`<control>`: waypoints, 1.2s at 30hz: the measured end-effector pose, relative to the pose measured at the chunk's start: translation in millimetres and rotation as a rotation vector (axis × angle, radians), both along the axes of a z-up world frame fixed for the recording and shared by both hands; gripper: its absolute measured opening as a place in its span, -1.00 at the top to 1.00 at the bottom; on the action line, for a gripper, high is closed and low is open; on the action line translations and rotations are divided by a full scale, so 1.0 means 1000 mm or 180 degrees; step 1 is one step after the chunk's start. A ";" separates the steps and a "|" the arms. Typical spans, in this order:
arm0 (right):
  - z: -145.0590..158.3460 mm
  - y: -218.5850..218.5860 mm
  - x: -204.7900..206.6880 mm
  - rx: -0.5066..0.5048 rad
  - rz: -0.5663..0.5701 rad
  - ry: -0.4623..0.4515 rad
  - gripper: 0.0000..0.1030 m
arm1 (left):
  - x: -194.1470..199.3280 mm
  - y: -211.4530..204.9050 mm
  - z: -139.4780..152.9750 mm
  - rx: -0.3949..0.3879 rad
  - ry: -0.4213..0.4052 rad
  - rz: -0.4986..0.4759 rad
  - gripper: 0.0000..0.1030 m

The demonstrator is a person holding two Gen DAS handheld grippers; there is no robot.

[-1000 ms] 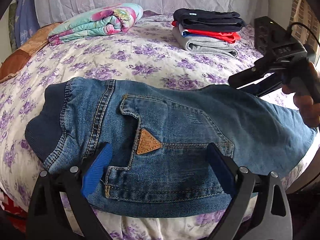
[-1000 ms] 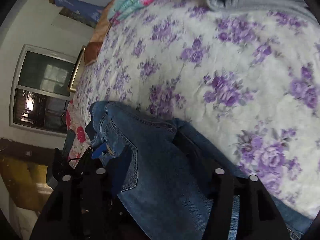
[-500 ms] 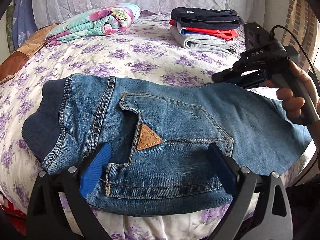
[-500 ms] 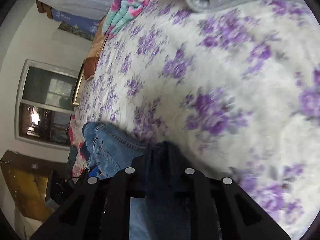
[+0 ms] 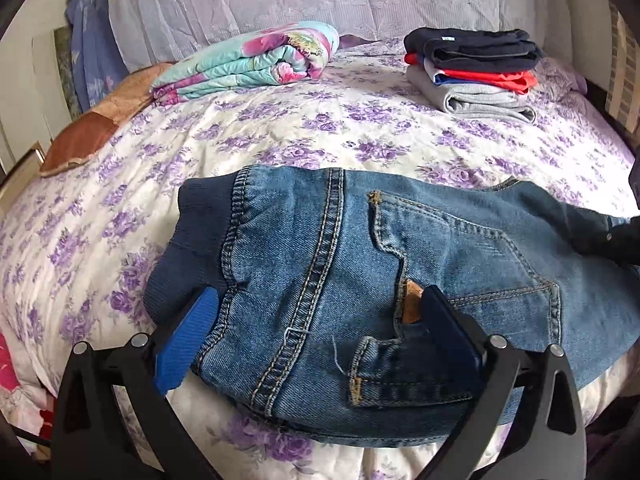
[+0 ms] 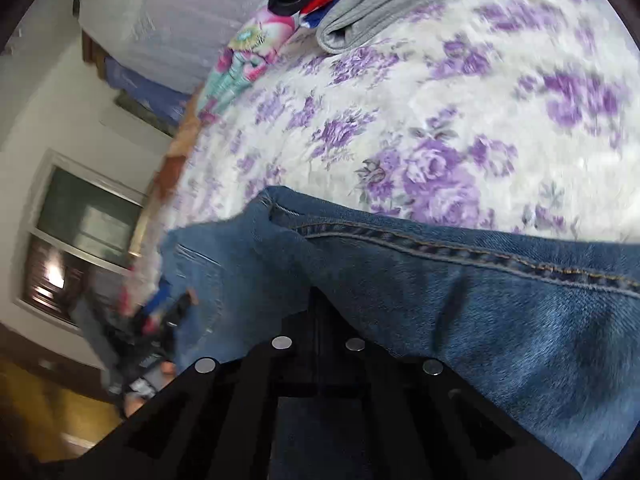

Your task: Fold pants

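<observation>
Left wrist view: folded blue denim pants (image 5: 360, 272) with a dark ribbed waistband lie at centre on the white bedspread with purple flowers (image 5: 280, 132), waistband toward 9 o'clock, back pocket and tan leather patch toward 5 o'clock. The left gripper (image 5: 316, 336), black with blue pads, hovers at 6 o'clock with jaws spread wide either side of the near edge of the denim, pads not pressing, nothing held; jaws have just been opening a little further. A rolled floral quilt (image 5: 248, 64) sits at 11 o'clock, a stack of folded clothes (image 5: 476, 68) at 1 o'clock. Right wrist view, blurred: the right gripper (image 6: 318, 312) at 6 o'clock has just been closing and its jaws are fully together, pinching a raised fold of the denim pants (image 6: 460, 280). Clothes stack (image 6: 360, 12) at 12 o'clock, a window (image 6: 76, 236) at 9 o'clock.
</observation>
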State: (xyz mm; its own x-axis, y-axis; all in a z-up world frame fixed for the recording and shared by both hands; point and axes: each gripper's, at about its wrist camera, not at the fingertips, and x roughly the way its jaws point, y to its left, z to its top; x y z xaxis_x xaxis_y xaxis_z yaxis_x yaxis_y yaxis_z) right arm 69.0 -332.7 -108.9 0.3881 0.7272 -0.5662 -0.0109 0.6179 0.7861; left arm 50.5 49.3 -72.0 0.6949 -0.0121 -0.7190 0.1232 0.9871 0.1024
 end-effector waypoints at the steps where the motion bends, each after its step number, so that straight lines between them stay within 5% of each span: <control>1: 0.006 -0.001 -0.006 -0.0099 -0.0045 -0.0067 0.95 | 0.001 0.000 0.003 -0.0019 0.0016 0.0023 -0.92; 3: 0.034 -0.011 -0.028 -0.0409 -0.0182 -0.0367 0.60 | 0.001 0.005 0.011 -0.0150 0.0033 0.0072 -0.92; 5: 0.065 -0.039 -0.069 -0.0814 -0.0606 -0.0758 -0.34 | -0.005 0.006 0.027 -0.0298 -0.0043 0.0089 -0.90; 9: 0.099 -0.112 -0.169 -0.1403 -0.1727 -0.1145 -0.41 | -0.021 -0.007 0.057 -0.0686 -0.0231 -0.0120 -0.90; 13: 0.086 -0.177 -0.247 -0.1404 -0.2617 -0.0858 -0.45 | -0.024 -0.036 0.068 -0.0887 -0.0192 -0.0417 -0.90; 20: 0.021 -0.214 -0.233 -0.0579 -0.2636 -0.0377 -0.39 | -0.022 -0.068 0.060 -0.0929 -0.0021 -0.0541 -0.90; 24: 0.010 -0.214 -0.217 -0.0648 -0.2774 -0.0567 -0.36 | -0.025 -0.056 0.058 -0.0967 0.0000 -0.0432 -0.90; 25: 0.010 -0.214 -0.212 -0.0748 -0.2816 -0.0630 -0.19 | -0.024 -0.052 0.057 -0.0972 0.0013 -0.0395 -0.90; 27: 0.005 -0.217 -0.196 -0.0718 -0.2680 -0.0642 0.64 | -0.023 -0.043 0.054 -0.1018 0.0063 -0.0331 -0.90; 28: 0.006 -0.217 -0.196 -0.0670 -0.2727 -0.0657 0.70 | -0.022 -0.039 0.053 -0.1056 0.0095 -0.0304 -0.90; 31: 0.052 -0.181 -0.190 -0.1542 -0.2610 -0.0909 0.71 | -0.024 -0.026 0.054 -0.1098 0.0080 -0.0238 -0.90; 36: 0.137 -0.039 -0.137 -0.3087 -0.1605 -0.1684 0.71 | -0.026 0.002 0.058 -0.1150 0.0006 -0.0068 -0.90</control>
